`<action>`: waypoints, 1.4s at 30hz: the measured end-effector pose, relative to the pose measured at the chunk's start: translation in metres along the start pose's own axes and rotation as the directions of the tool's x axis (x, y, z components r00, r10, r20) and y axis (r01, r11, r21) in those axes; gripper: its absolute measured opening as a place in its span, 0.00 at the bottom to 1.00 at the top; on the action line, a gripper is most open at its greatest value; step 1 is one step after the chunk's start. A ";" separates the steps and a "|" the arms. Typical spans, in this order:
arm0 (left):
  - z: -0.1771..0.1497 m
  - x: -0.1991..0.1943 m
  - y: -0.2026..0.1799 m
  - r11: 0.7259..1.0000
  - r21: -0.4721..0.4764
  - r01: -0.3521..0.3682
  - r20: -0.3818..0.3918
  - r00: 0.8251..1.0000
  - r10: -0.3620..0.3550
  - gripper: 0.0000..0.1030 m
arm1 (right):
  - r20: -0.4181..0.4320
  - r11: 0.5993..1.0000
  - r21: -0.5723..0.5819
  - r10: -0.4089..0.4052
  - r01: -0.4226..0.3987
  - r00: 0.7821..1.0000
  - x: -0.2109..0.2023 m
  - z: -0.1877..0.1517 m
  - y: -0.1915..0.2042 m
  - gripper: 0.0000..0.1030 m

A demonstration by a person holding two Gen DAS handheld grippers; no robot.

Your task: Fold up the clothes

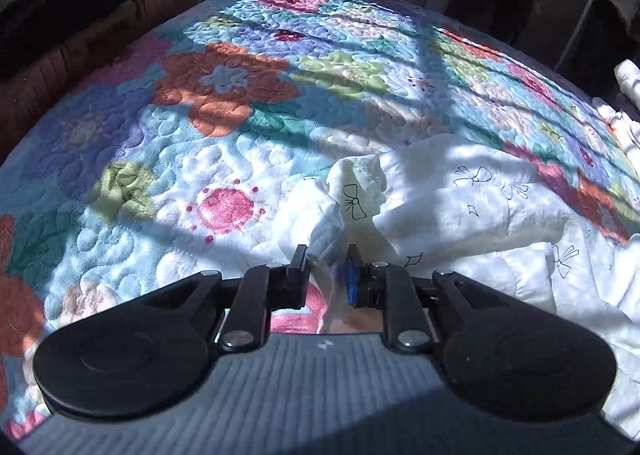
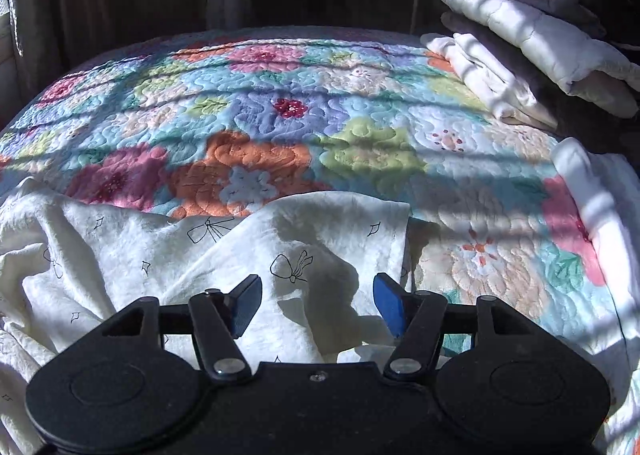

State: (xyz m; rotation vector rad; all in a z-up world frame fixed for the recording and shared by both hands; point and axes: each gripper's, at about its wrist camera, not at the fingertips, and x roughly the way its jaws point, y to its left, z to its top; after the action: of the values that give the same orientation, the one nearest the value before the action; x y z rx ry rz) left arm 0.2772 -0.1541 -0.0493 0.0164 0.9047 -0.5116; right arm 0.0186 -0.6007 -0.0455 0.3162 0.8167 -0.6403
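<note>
A white garment printed with small black bows (image 1: 440,191) lies crumpled on a flowered quilt (image 1: 200,95). In the left wrist view one bunched fold of it rises up between the jaws of my left gripper (image 1: 326,259). The jaws stand a little apart and the fold sits loosely in the gap. In the right wrist view the same garment (image 2: 200,255) spreads over the near left of the quilt (image 2: 280,115). My right gripper (image 2: 318,303) hovers over its right corner, jaws wide open, blue pads clear of the cloth.
A stack of folded white laundry (image 2: 520,43) sits at the bed's far right, also seen as the white stack (image 1: 628,95) at the picture's edge. Dark clothes (image 1: 60,3) lie on a brown surface to the far left. Curtains hang behind the bed.
</note>
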 end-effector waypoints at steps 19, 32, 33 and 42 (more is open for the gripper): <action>0.008 0.017 -0.120 0.961 0.170 0.218 -0.140 0.971 -0.196 0.61 | -0.207 0.960 -0.071 0.251 -0.270 0.946 -0.053 0.029 -0.019 0.80; 0.029 0.102 -0.198 0.961 0.099 0.257 -0.291 0.931 -0.219 0.67 | -0.207 0.964 0.116 0.259 -0.240 0.943 0.106 0.045 -0.069 0.75; 0.028 0.109 -0.201 0.973 0.093 0.212 -0.299 0.938 -0.175 0.67 | -0.201 0.970 0.061 0.243 -0.235 0.949 0.104 0.044 -0.061 0.51; 0.039 0.089 -0.205 0.977 0.124 0.174 -0.131 0.979 -0.157 0.67 | 0.067 0.974 -0.225 0.058 -0.042 0.996 0.050 0.111 -0.072 0.01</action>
State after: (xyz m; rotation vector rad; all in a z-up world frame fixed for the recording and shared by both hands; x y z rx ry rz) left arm 0.2629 -0.3810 -0.0516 0.0960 0.9936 -0.7331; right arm 0.0615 -0.7312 -0.0124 0.1077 0.7996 -0.5045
